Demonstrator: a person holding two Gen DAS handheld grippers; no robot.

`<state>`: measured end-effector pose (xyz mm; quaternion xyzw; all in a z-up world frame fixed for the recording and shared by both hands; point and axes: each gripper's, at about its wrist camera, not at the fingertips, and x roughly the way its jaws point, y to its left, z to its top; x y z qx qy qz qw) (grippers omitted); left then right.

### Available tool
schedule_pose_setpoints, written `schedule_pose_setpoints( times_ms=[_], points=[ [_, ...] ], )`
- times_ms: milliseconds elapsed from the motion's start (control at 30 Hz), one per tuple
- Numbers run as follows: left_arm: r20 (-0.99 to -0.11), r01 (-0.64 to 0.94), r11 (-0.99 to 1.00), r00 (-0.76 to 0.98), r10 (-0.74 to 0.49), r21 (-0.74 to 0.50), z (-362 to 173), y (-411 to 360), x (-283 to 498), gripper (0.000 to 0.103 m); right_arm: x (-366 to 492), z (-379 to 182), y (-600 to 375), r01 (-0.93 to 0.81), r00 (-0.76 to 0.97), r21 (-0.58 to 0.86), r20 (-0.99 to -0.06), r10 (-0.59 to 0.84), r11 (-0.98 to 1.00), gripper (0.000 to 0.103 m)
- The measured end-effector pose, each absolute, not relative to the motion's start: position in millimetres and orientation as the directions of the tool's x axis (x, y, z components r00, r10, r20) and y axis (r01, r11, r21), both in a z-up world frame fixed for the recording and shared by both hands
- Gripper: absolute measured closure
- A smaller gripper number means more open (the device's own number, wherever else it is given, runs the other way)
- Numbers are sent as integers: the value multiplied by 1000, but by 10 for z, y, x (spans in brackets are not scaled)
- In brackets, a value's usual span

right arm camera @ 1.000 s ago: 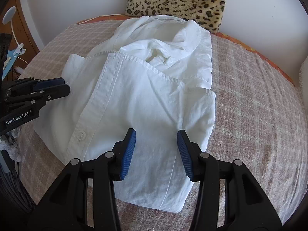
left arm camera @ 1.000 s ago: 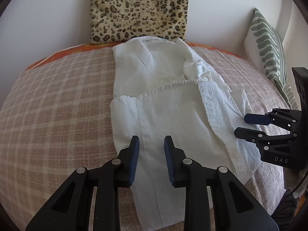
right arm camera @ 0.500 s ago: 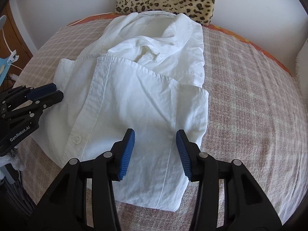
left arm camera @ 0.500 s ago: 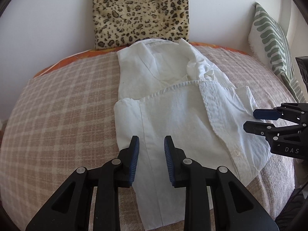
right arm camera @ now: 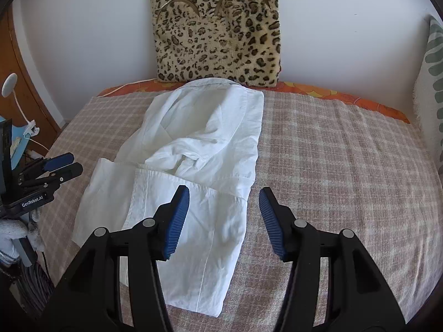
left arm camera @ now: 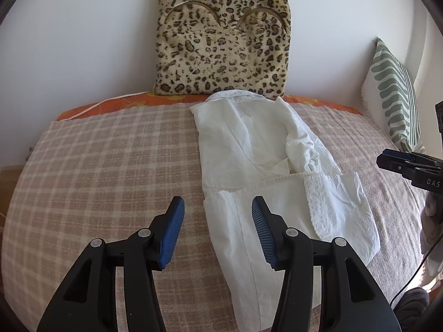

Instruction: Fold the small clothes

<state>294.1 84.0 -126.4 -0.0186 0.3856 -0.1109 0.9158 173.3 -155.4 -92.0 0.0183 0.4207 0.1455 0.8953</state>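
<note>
A white shirt (left arm camera: 263, 152) lies partly folded on the checked blanket, collar toward the wall and its lower half doubled over. My left gripper (left arm camera: 217, 207) hovers above the shirt's near left edge. Its jaws are opening and grip nothing. My right gripper (right arm camera: 224, 196) hangs over the shirt's (right arm camera: 199, 144) near right edge, also opening and empty. Each gripper shows in the other's view: the left gripper (right arm camera: 59, 166) at the shirt's left side, the right gripper (left arm camera: 393, 160) at the far right, both clear of the cloth.
A leopard-print cushion (left arm camera: 221, 36) leans on the white wall behind the shirt. A green-patterned pillow (left arm camera: 393, 96) stands at the right. The checked blanket (right arm camera: 346, 166) covers the bed. Wooden furniture (right arm camera: 16, 63) and cables stand off the bed's left side.
Both grippers have lifted and drawn back from the shirt, so it looks smaller and farther. Both pairs of jaws have spread wider. The shirt stays where it lay.
</note>
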Motion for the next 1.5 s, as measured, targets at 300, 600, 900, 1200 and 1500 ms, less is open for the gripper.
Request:
schedule_pose_setpoints(
  times_ms=[300, 600, 900, 1200, 1500],
  points=[
    [-708, 136, 979, 676, -205, -153, -1058, 1102, 3295, 53, 2094, -957, -1960, -216, 592, 243, -738, 325, 946, 46],
    [-692, 159, 944, 647, -321, -290, -1101, 1182, 3945, 53, 2747, -1026, -2099, -207, 547, 369, -725, 420, 906, 36],
    [-698, 88, 850, 530, -482, -520, -1628, 1211, 4744, 53, 3575, -1391, -2006, -171, 483, 457, -733, 478, 873, 36],
    [-717, 104, 855, 498, -487, -508, -1885, 1061, 5142, 53, 4057, -1724, -1899, -170, 433, 506, -733, 525, 846, 36],
    [-713, 168, 876, 522, -468, -452, -1939, 862, 5309, 75, 4244, -1859, -1685, -209, 425, 476, -743, 517, 855, 36]
  ],
)
